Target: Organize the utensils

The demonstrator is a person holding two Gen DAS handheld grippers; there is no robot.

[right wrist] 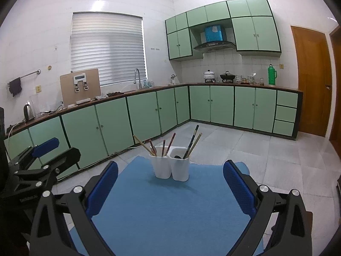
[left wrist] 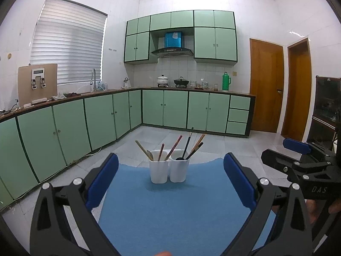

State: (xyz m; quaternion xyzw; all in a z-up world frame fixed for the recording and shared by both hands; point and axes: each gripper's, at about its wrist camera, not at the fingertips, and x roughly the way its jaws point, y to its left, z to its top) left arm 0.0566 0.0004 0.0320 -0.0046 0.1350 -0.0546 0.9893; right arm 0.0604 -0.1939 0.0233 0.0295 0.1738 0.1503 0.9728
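A kitchen is seen w/ green cabinets (left wrist: 102, 115) along two walls, a slatted window blind (right wrist: 108, 49) over the counter, and a brown door (left wrist: 266, 85) at the right. A pale tiled floor (right wrist: 245, 149) is spread below.

In the foreground a blue mat (left wrist: 170, 202) is laid flat; approx. all of its surface is bare. Near the mat's far edge, two white holders are stood upright, touching side by side: the left cup (left wrist: 158, 167) and the right cup (left wrist: 179, 168).

The left gripper (left wrist: 170, 181) is held above the near part of the mat, jaws spread wide, nothing between the blue pads (left wrist: 102, 181). The right gripper (right wrist: 170, 188) is likewise held released and empty over the mat, and is also caught at the right edge of the left-wrist view, beside the left one, well apart from the cups.

Utensils are stood inside the cups, handles up and leaning outward. In the left cup, wooden chopsticks (left wrist: 142, 149), reddish sticks and a spoon (left wrist: 150, 154) are held. In the right cup, a black ladle (left wrist: 185, 149) and more sticks (left wrist: 198, 144) are held. No utensil is seen lying on the mat.
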